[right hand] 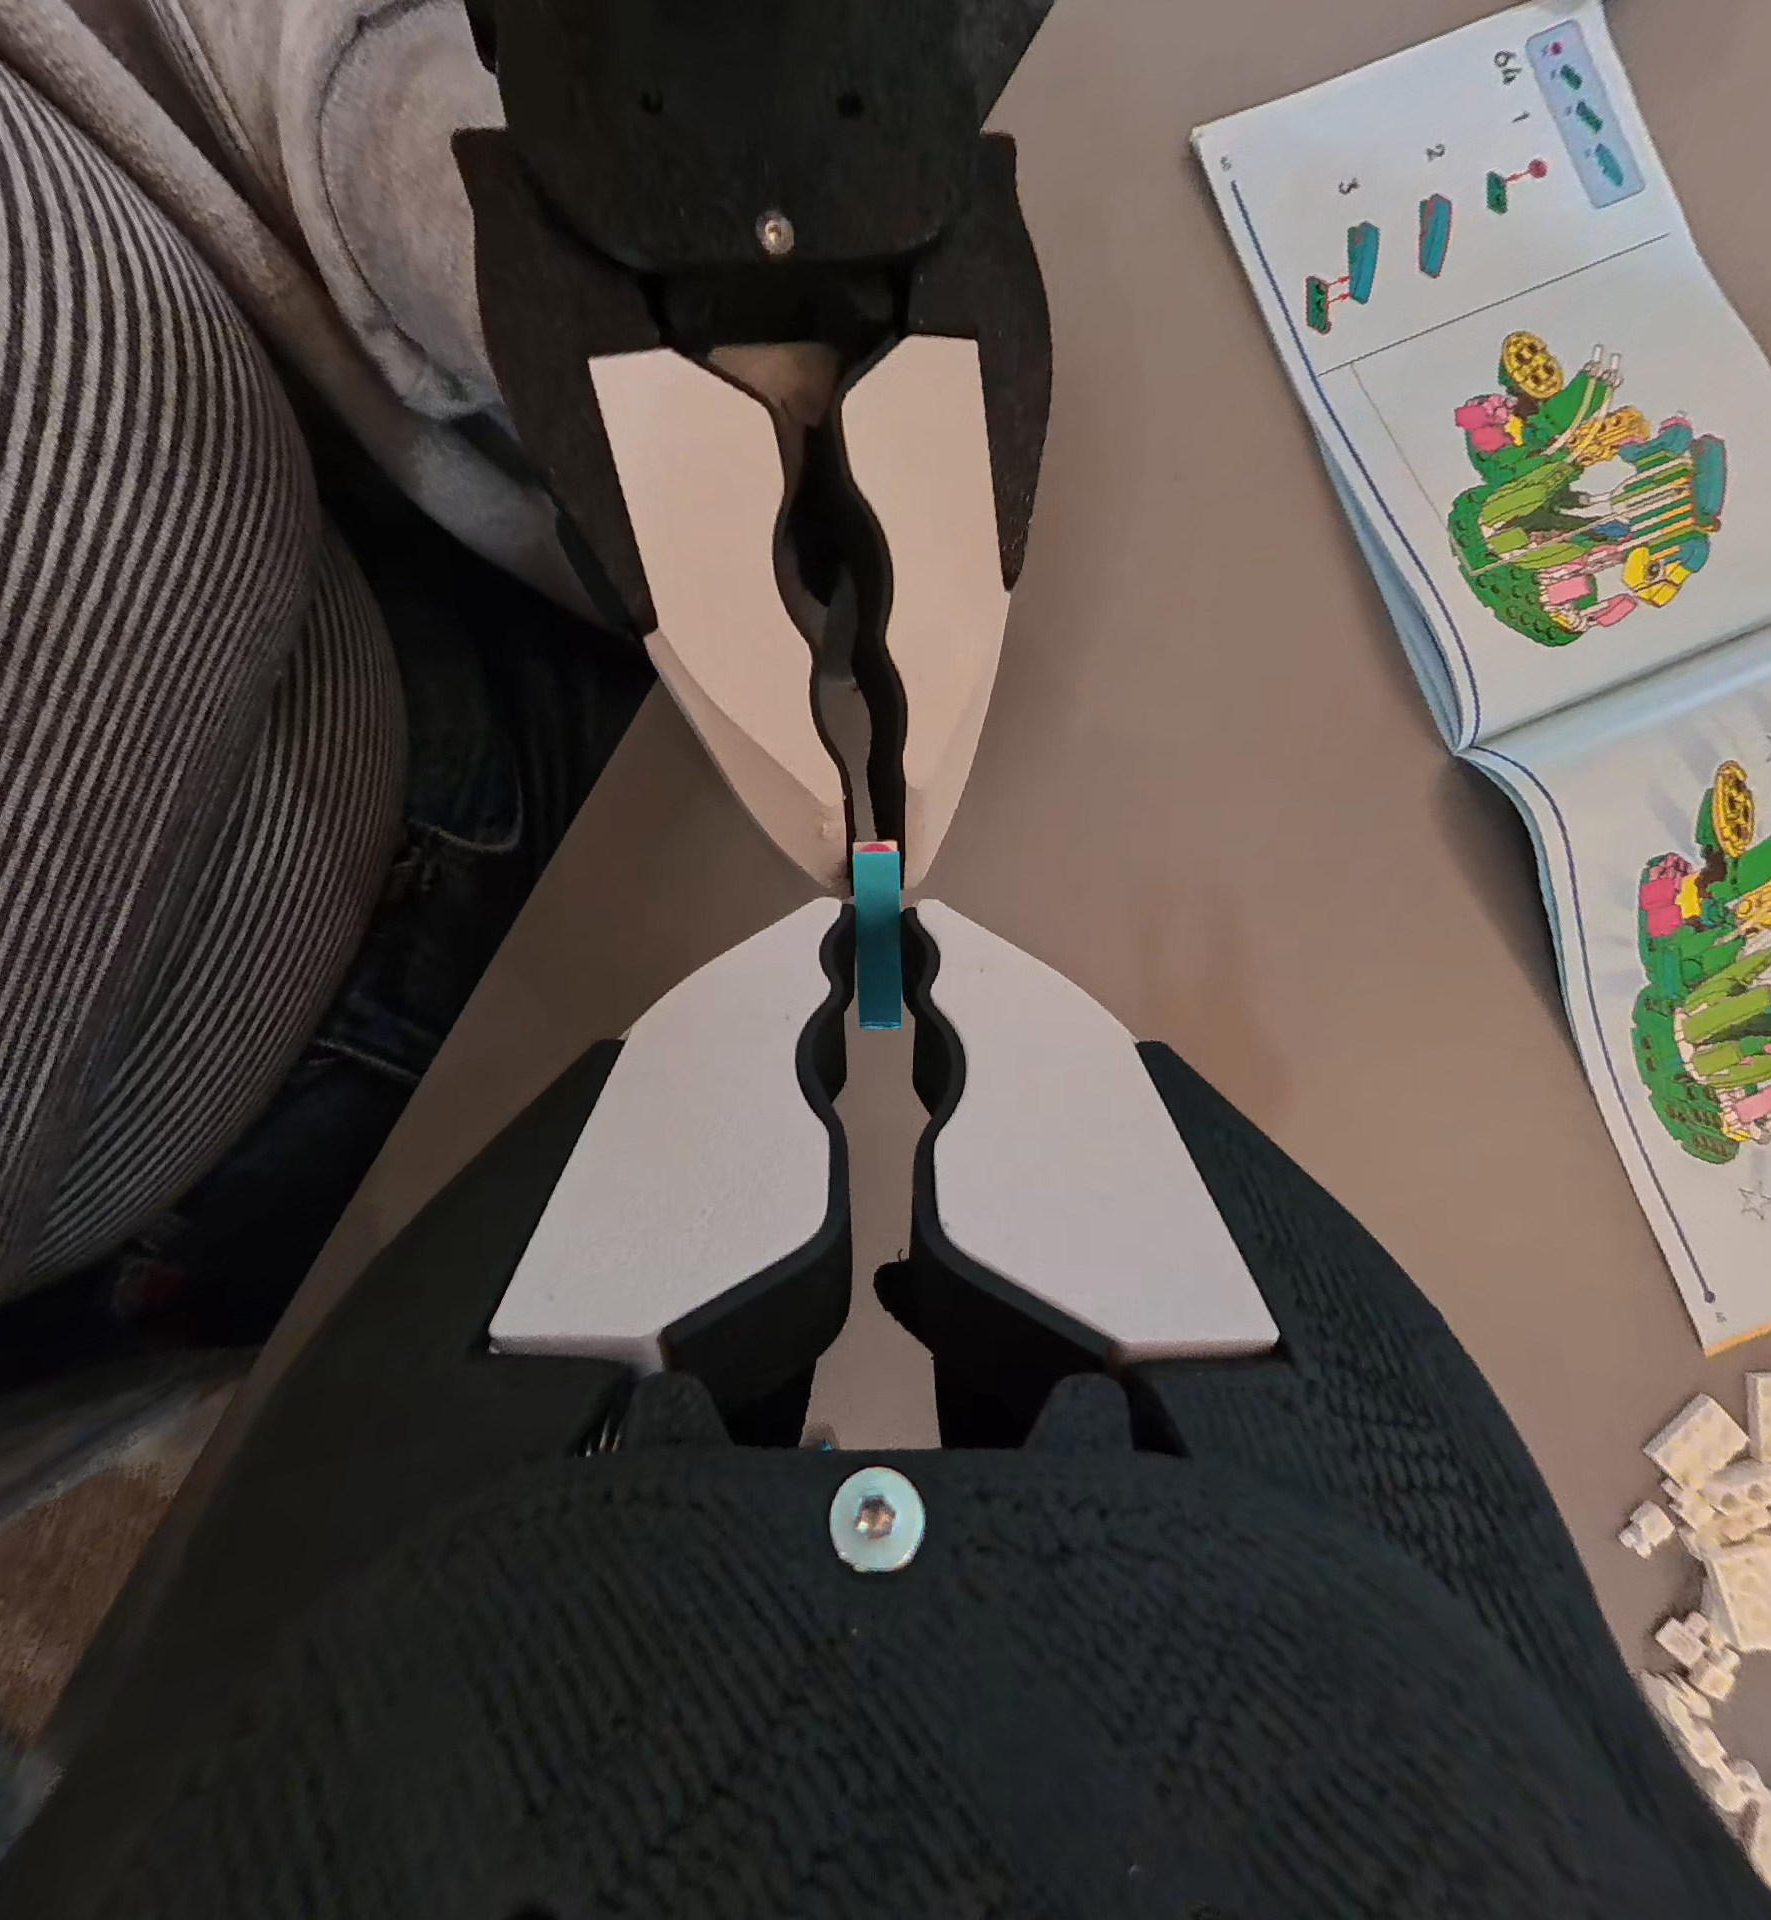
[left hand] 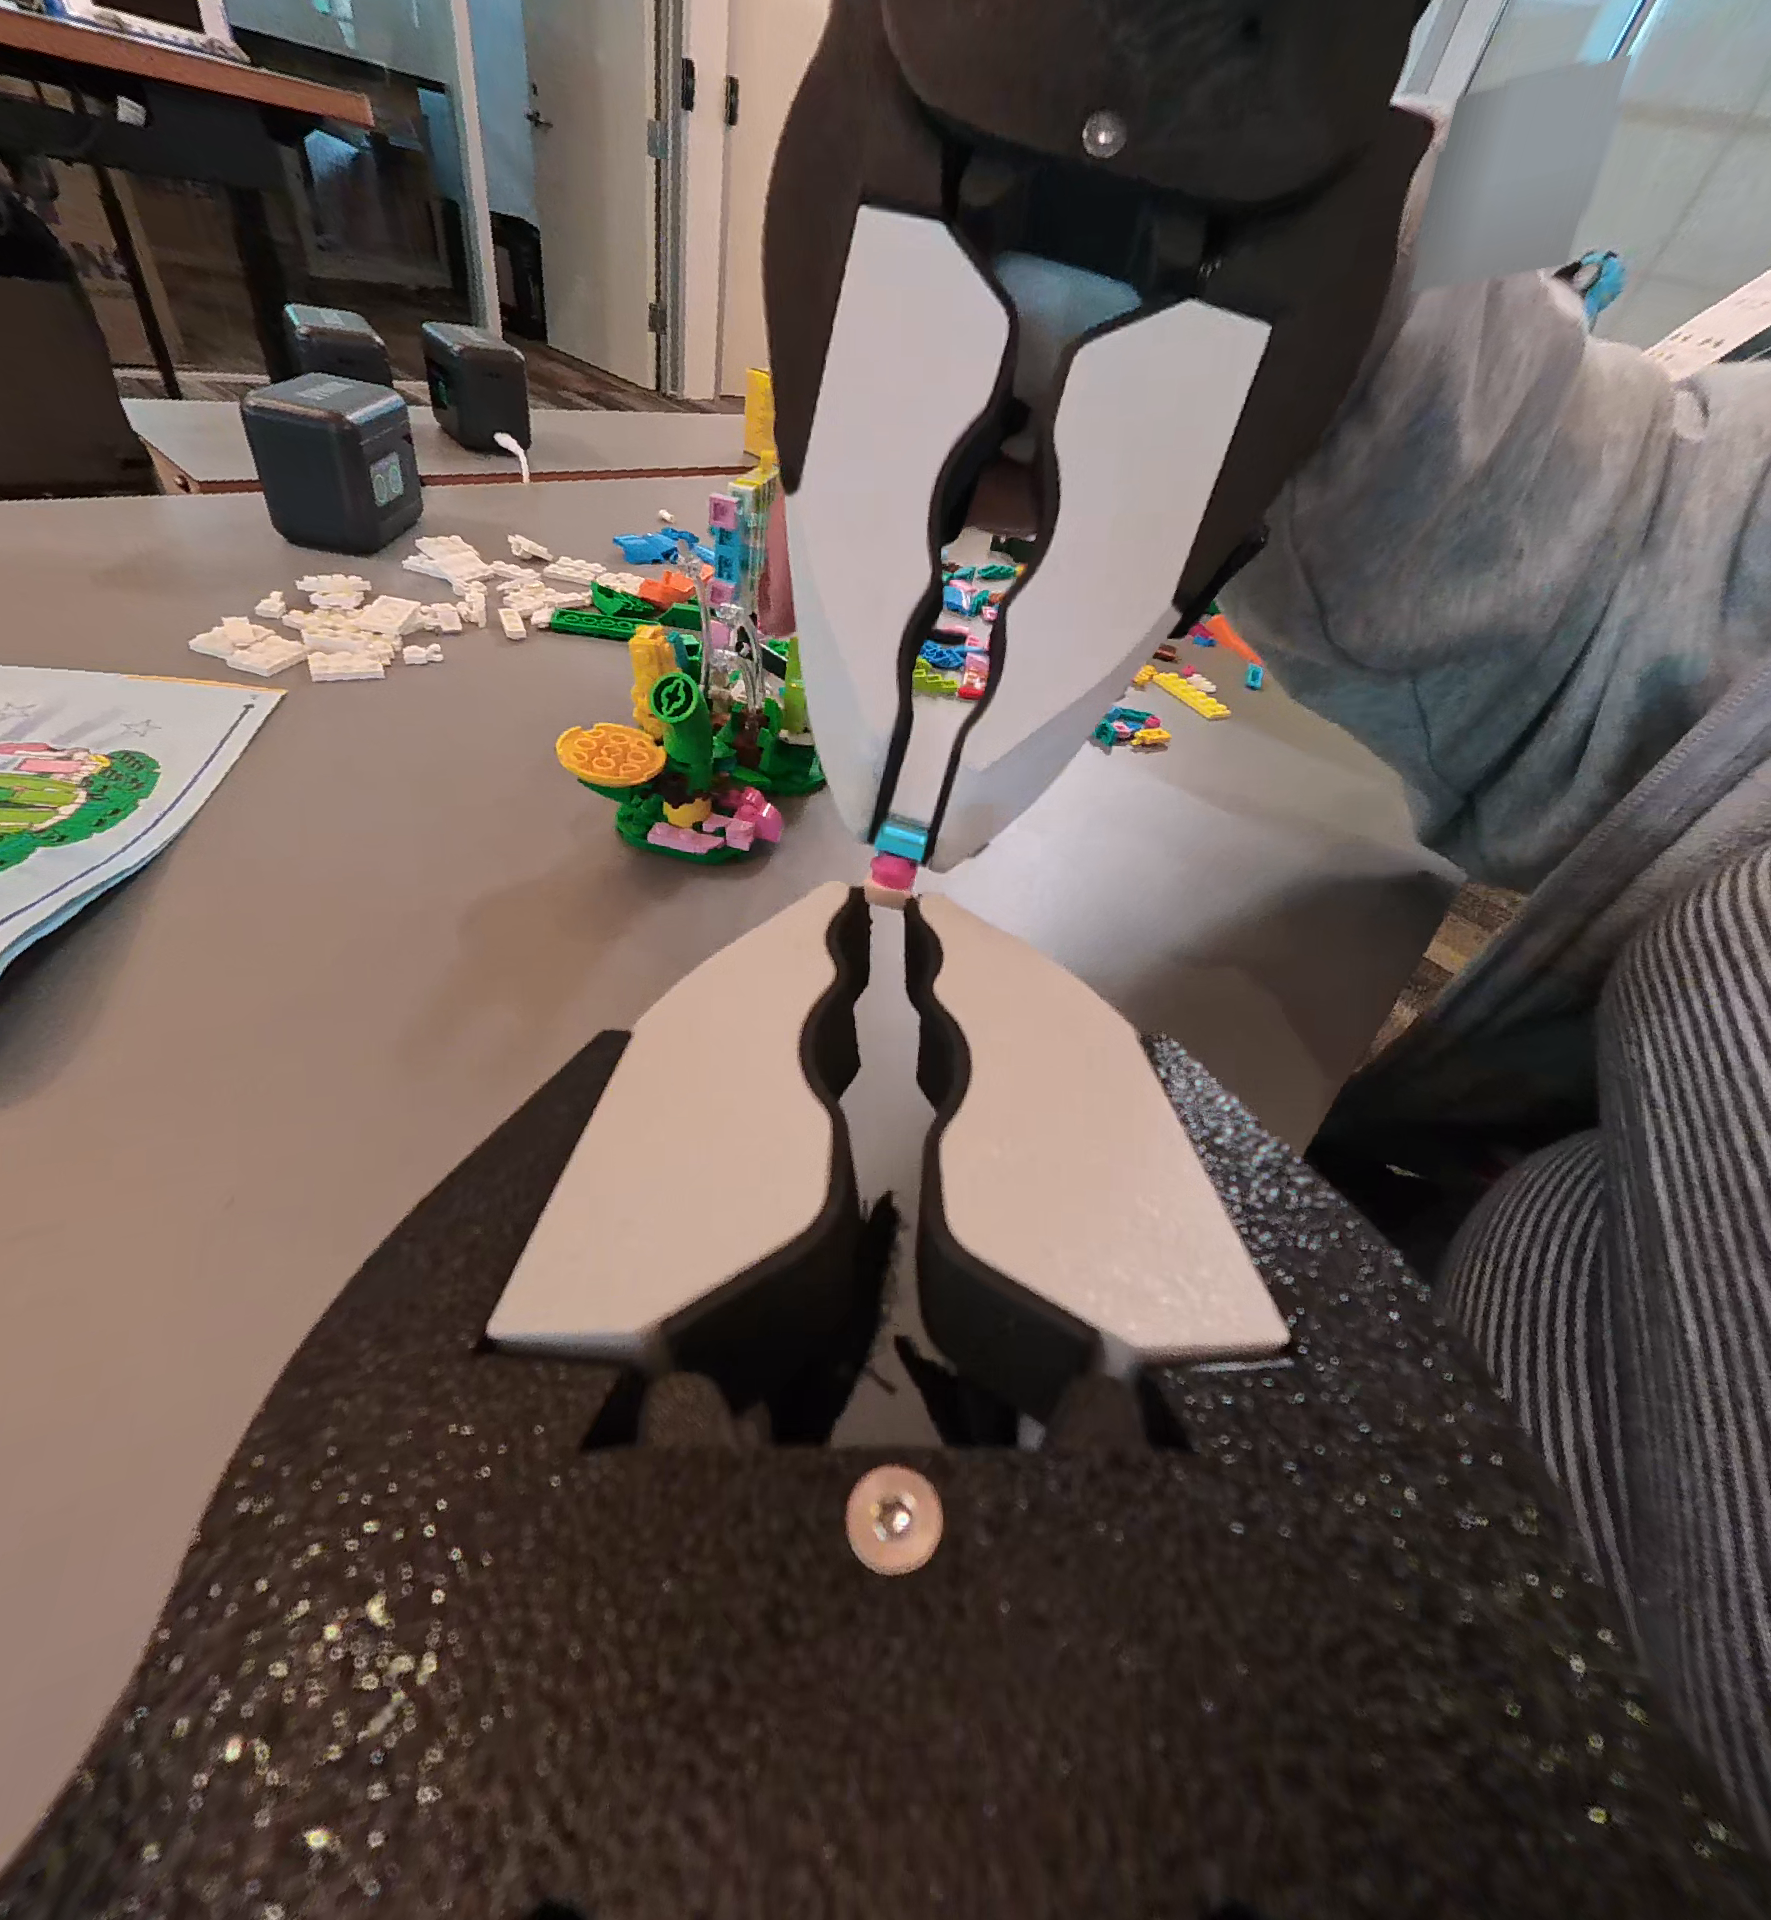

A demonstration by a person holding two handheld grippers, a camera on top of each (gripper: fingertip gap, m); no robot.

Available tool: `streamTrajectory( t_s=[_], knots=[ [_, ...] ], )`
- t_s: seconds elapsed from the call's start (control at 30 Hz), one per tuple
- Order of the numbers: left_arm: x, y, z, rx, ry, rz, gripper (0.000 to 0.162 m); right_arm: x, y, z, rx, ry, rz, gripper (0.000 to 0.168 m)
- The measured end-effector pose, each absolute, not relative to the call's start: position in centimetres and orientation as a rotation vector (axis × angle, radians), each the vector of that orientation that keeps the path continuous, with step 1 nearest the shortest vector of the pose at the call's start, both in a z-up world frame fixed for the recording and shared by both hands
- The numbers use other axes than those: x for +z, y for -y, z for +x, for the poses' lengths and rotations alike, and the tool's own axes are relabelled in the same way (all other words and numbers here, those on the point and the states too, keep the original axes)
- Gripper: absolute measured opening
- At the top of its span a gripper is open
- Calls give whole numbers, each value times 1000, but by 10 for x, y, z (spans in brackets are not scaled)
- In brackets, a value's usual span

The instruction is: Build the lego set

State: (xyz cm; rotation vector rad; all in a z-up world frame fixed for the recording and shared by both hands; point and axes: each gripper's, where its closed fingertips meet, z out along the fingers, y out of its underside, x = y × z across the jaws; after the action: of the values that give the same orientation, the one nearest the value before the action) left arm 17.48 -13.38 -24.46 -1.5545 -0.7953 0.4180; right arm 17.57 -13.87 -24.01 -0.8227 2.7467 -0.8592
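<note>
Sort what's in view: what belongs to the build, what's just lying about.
Build:
left gripper, shut on pink piece
right gripper, shut on teal piece
green model
white bricks
coloured bricks
booklet

Lying about:
grey boxes
desk

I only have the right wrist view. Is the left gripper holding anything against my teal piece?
Observer: Yes, the left gripper pinches a small pink-and-tan piece that touches the teal piece.
Operator: Where's the build?
Observer: The partly built green model stands on the table, farther ahead.
Operator: Any spare coloured bricks?
Observer: Loose coloured pieces lie to the right of the model.
</note>
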Motion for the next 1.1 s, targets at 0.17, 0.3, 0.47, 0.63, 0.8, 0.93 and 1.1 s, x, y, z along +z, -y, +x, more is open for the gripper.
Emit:
streamTrajectory(
  t_s=[0.17,0.3,0.47,0.63,0.8,0.93,1.1],
  knots=[
    [-245,132,176,417,780,-1564,6,-241,137,177,-820,-2742,-820,7],
    [-245,130,177,416,767,-1560,6,-242,135,178,-793,-2740,-818,7],
    [-241,129,176,425,769,-1529,6,-239,134,178,-717,-2745,-821,7],
    [-235,129,177,400,773,-1477,6,-233,135,179,-591,-2744,-856,7],
    [-234,130,177,370,778,-1452,6,-233,135,179,-478,-2762,-897,7],
    [-235,130,177,372,778,-1453,6,-234,134,179,-422,-2783,-906,7],
    [-234,131,177,371,777,-1444,6,-234,136,178,-420,-2801,-897,8]
  ],
)
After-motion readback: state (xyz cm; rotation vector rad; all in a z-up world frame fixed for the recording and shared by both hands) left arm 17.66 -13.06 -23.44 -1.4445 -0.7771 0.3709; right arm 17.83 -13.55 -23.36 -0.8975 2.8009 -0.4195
